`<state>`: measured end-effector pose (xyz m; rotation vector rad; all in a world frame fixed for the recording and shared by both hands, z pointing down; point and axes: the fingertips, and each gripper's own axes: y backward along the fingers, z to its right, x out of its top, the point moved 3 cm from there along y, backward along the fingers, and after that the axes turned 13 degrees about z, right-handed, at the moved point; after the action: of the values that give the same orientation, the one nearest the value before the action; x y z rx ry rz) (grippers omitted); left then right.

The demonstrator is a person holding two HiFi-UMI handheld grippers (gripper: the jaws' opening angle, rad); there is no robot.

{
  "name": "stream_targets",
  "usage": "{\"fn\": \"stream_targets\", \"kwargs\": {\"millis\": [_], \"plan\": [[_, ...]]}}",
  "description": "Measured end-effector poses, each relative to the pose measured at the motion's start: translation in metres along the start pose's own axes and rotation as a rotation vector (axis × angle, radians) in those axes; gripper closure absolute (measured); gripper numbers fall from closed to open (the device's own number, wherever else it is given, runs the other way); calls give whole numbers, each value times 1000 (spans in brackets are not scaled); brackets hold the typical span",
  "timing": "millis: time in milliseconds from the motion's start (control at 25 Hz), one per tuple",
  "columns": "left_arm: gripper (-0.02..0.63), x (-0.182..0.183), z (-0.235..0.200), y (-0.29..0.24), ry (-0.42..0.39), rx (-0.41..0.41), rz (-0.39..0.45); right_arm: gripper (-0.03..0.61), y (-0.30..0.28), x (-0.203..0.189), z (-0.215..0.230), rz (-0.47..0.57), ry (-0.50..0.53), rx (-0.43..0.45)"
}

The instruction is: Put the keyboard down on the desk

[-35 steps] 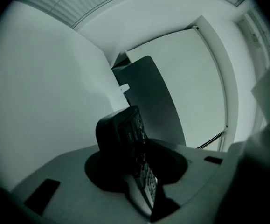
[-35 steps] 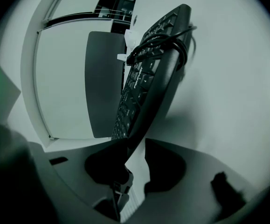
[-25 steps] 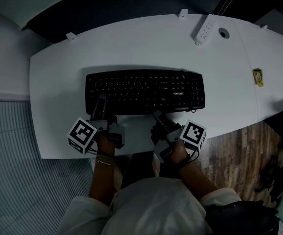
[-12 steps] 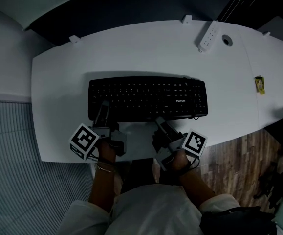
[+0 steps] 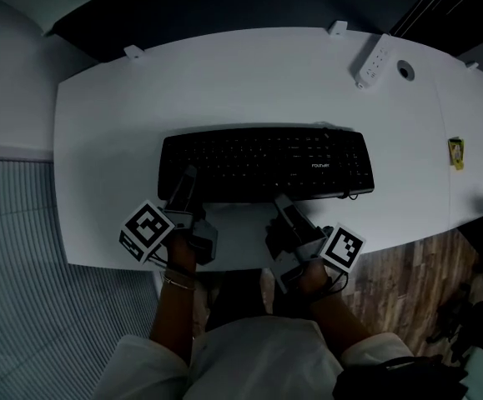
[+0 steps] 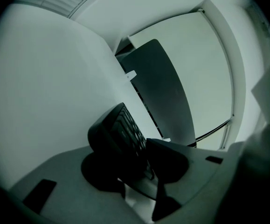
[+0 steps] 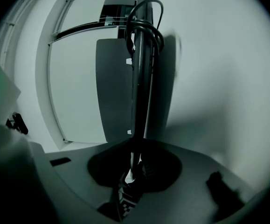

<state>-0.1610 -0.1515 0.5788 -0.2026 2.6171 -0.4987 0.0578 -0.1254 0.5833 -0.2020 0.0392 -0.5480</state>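
Near the tabletop point(image 5: 99, 140) edge, left hand-held gripper point(image 5: 187, 180) had just been opening round the keyboard point(image 5: 266, 161), right hand-held gripper point(image 5: 281, 205) closing on it; lopsided grip might skew it.

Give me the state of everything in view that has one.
keyboard: keys up, level over the desk; whether it fully rests is unclear.
cable: bundled at the keyboard's back edge.
left gripper: jaws just opened wider, keyboard's left front edge between them; grip unclear.
right gripper: jaws just closed further, shut on the keyboard's front edge.
power strip: lying flat, far right.
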Motion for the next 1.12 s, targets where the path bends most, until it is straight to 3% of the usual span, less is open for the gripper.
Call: {"fn": "stream_targets", "kwargs": {"millis": [240,480,640,1120], "plan": [[448,0,-5,1,-7,24,-19,500,-3,-1,-5,-18,14,-22],[402,3,-4,3,-97,17,-51,502,-8,0,-8,-14,1,-26],[379,3,-6,17,-110,12,-67,502,-13,4,-8,-21,14,-38],[371,3,-20,72,-169,88,-33,502,-20,3,-9,-32,40,-76]]}}
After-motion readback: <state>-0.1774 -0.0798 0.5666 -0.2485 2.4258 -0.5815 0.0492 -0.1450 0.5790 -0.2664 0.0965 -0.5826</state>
